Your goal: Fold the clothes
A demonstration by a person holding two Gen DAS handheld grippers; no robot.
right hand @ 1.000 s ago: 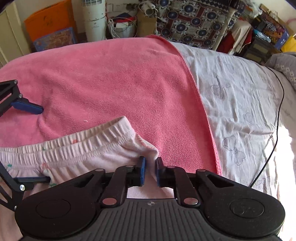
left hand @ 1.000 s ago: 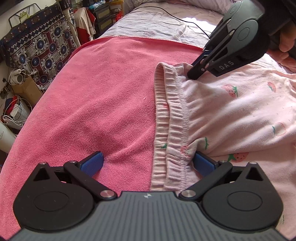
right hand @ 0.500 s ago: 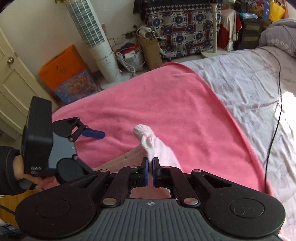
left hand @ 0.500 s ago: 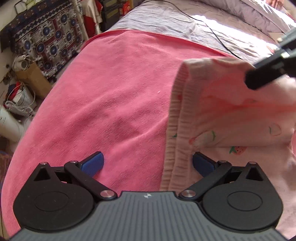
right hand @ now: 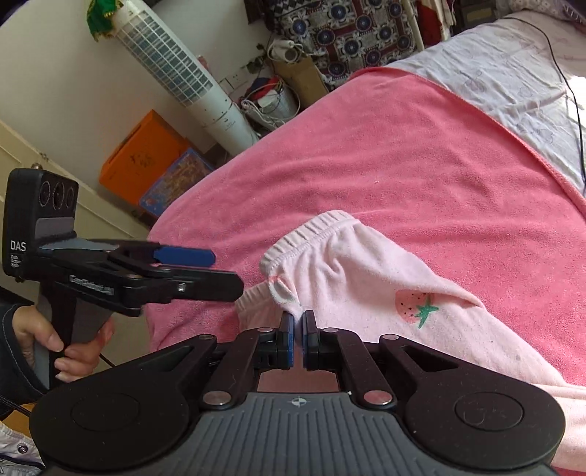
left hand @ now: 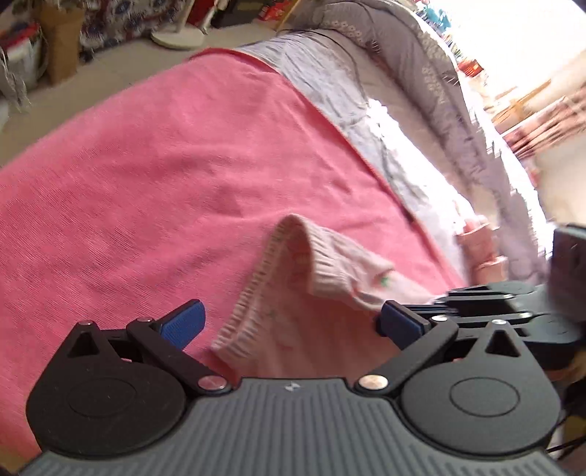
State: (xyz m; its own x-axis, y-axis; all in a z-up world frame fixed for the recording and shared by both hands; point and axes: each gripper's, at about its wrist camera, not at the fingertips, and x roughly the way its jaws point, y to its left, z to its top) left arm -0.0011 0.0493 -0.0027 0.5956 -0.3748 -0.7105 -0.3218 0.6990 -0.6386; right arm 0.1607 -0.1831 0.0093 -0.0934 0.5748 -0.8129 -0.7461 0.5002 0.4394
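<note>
Pale pink pants [right hand: 366, 278] with a strawberry print lie on a pink towel [right hand: 403, 153] spread over the bed. My right gripper [right hand: 297, 326] is shut on a pinch of the ribbed waistband and holds that corner raised off the towel. In the left wrist view the lifted waistband [left hand: 293, 278] hangs between the wide-apart blue pads of my left gripper [left hand: 291, 326], which is open; the cloth brushes its right pad [left hand: 399, 326]. The right wrist view shows the left gripper [right hand: 223, 272] left of the waistband, held by a hand [right hand: 69, 340].
Beyond the towel lies a grey printed sheet [right hand: 512, 73] with a black cable [right hand: 571, 88] across it. Past the bed's edge stand a white tower fan [right hand: 190, 73], an orange box [right hand: 143, 153] and a patterned bag [right hand: 348, 33]. A grey quilt [left hand: 421, 73] is bunched further up the bed.
Both grippers have risen and rolled. The right one has lifted the waistband corner off the towel. The left one stayed open and its view swung toward the quilt.
</note>
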